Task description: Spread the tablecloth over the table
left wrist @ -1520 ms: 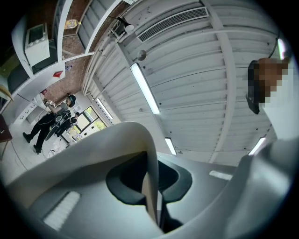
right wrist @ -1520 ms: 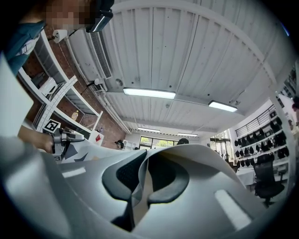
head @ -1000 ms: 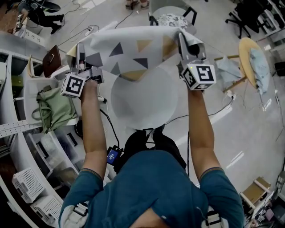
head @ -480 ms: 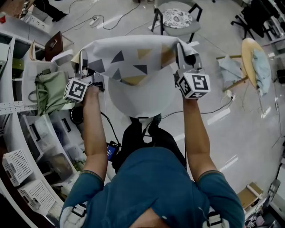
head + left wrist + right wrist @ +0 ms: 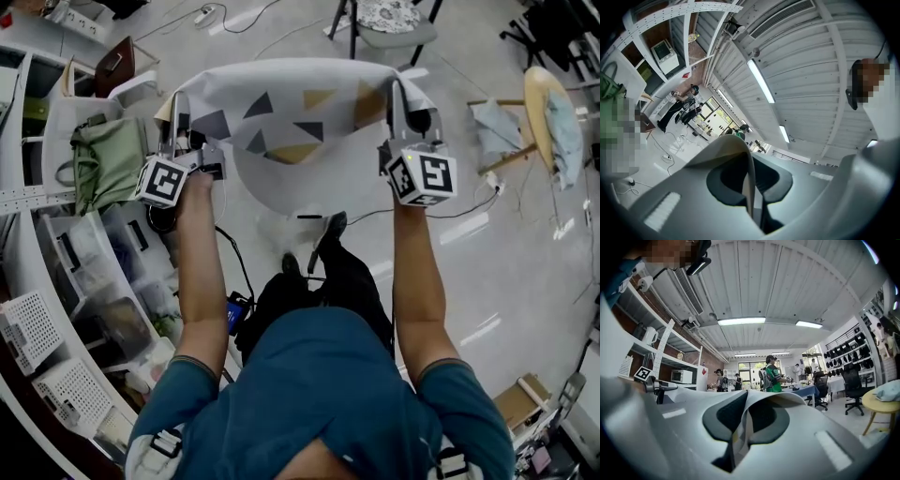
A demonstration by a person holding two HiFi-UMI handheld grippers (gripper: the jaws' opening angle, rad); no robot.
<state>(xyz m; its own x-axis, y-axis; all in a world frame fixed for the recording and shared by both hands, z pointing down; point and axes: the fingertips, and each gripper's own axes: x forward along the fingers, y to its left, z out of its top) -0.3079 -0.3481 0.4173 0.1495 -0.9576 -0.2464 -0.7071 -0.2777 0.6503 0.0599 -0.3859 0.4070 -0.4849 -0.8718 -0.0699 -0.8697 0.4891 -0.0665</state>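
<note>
Tablecloth [image 5: 281, 103] hanging in mid-air in front of the person, top edge stretched between the two grippers, white underside sagging toward the feet; no table to be made out beneath it in the head view. Left gripper [image 5: 174, 105] clenched on the left corner, right gripper [image 5: 397, 94] clenched on the right corner, with a thin fold of fabric pinched between each pair of jaws in both gripper views. Biggest risk, as a judgement: laying the whole sheet down off-centre or short of the table, with the raised cloth itself blocking the view ahead and below. Next: losing one corner, with so little fabric in each pinch; a sharp flick or an uneven pull likely to tug it free and drop half the sheet onto the floor [image 5: 525, 234]. Then: dragging the low hem across the floor, or catching it on the shoes [image 5: 334, 225] right under it. Smaller: snagging the far side on the chair [image 5: 398, 37] beyond the cloth during a forward throw. Smallest: lowering the two corners unevenly, leaving the triangle pattern skewed and the surface creased.
</note>
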